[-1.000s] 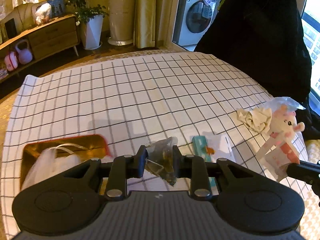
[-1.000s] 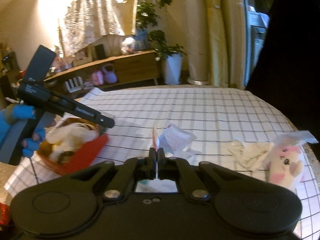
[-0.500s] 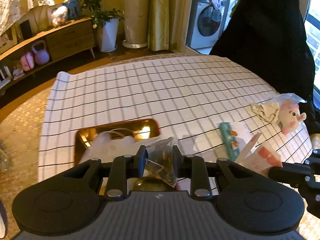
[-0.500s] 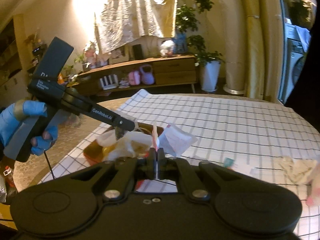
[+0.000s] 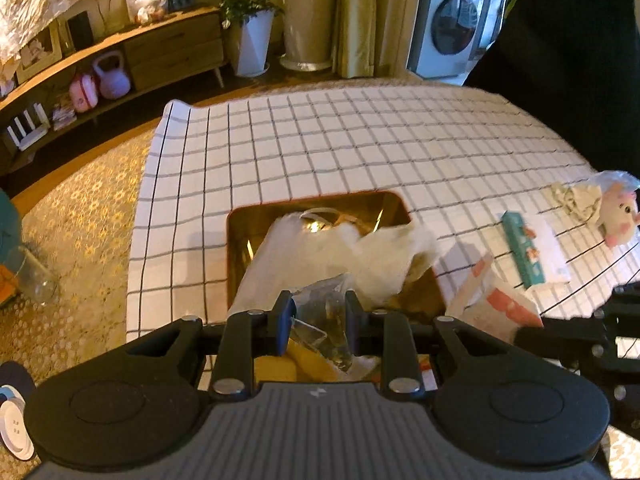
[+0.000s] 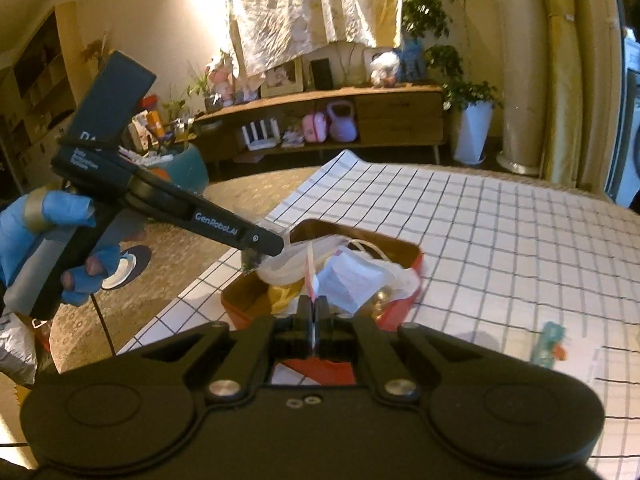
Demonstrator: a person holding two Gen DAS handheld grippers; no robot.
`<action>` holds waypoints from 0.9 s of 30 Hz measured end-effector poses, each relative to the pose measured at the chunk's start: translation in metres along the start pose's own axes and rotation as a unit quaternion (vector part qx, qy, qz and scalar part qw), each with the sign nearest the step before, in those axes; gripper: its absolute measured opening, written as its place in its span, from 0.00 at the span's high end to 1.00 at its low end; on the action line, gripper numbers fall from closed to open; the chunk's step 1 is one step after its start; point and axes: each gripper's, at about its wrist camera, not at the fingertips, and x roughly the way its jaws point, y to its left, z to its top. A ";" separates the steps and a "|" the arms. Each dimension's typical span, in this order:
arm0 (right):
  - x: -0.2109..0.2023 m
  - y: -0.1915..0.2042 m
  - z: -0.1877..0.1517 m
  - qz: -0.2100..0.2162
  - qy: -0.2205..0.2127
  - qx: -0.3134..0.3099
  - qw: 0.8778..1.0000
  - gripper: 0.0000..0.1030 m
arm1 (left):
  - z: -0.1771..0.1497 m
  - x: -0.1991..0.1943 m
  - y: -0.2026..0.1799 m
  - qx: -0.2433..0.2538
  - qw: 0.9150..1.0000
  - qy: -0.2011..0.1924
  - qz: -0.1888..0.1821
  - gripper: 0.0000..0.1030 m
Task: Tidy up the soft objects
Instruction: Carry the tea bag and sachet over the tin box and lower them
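Note:
My left gripper (image 5: 318, 312) is shut on a clear crinkled plastic packet (image 5: 326, 322) and holds it above the near end of a red tray with a gold inside (image 5: 256, 224). White soft bags (image 5: 340, 252) lie in the tray. My right gripper (image 6: 314, 306) is shut on the edge of a white and red soft pack (image 6: 346, 278), held over the tray (image 6: 400, 312). The left gripper also shows in the right wrist view (image 6: 256, 250), above the tray's left rim. A pink plush toy (image 5: 618, 216) lies at the far right.
A checked cloth (image 5: 360, 140) covers the table. A teal and white flat pack (image 5: 532, 248) and a crumpled cream cloth (image 5: 572, 198) lie right of the tray. The cloth's left edge (image 5: 148, 208) drops to a patterned carpet. A glass (image 5: 32, 280) stands on the floor.
Both grippers have moved left with their packs, from the middle of the table to above the tray. The plush toy and flat pack now sit farther right in view.

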 end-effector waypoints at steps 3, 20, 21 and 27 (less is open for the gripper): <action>0.015 0.001 -0.001 0.006 0.012 0.004 1.000 1.00 | -0.006 0.010 0.006 0.003 1.000 0.016 -0.001 0.75; 0.085 -0.010 -0.014 0.001 0.078 0.023 0.997 1.00 | -0.020 0.060 0.014 0.020 0.997 0.070 0.021 0.75; 0.087 -0.010 -0.014 -0.001 0.079 0.023 0.997 1.00 | -0.019 0.063 0.014 0.019 0.997 0.071 0.025 0.75; 0.095 -0.013 -0.016 -0.013 0.083 0.029 0.996 0.97 | -0.018 0.078 0.014 0.017 0.996 0.082 0.033 0.75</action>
